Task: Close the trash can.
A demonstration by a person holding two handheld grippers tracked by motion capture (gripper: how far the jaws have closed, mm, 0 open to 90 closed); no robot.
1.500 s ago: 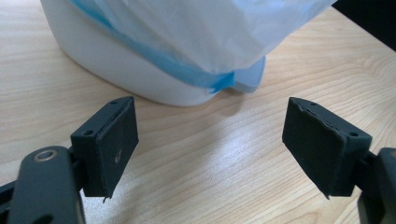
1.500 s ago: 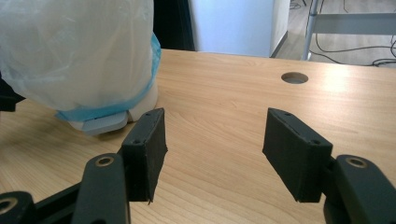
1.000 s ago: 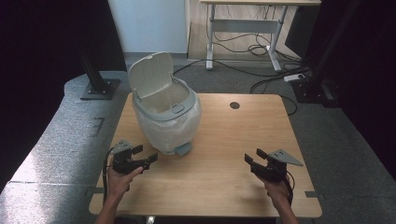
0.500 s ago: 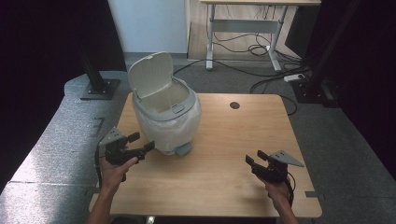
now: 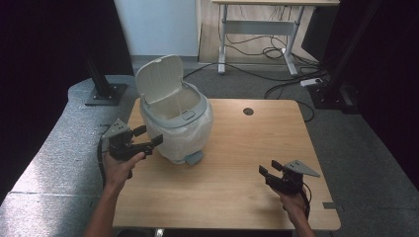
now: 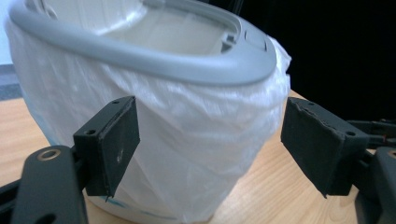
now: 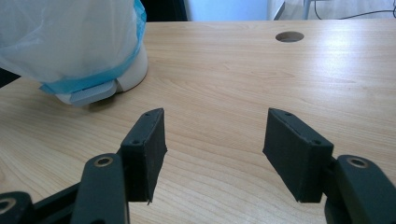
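We count one lidded bin (image 5: 175,123) near the tabletop's (image 5: 237,173) left edge, and two grippers: left gripper (image 5: 148,138), right gripper (image 5: 269,168), jaws wide, holding nothing.

Matt pale wood-grain tabletop (image 5: 237,168); crinkled translucent white plastic liner (image 6: 187,140) over smooth grey plastic bin rim (image 6: 154,63); matt black jaw pads (image 7: 149,140).

1. The bin (image 5: 175,123), lid up, blocks the table's (image 5: 237,197) left rear.
2. The left gripper (image 5: 150,139) hangs just beside the bin, jaws spread.
3. Bare wood stretches between the bin and the right gripper (image 5: 269,169).
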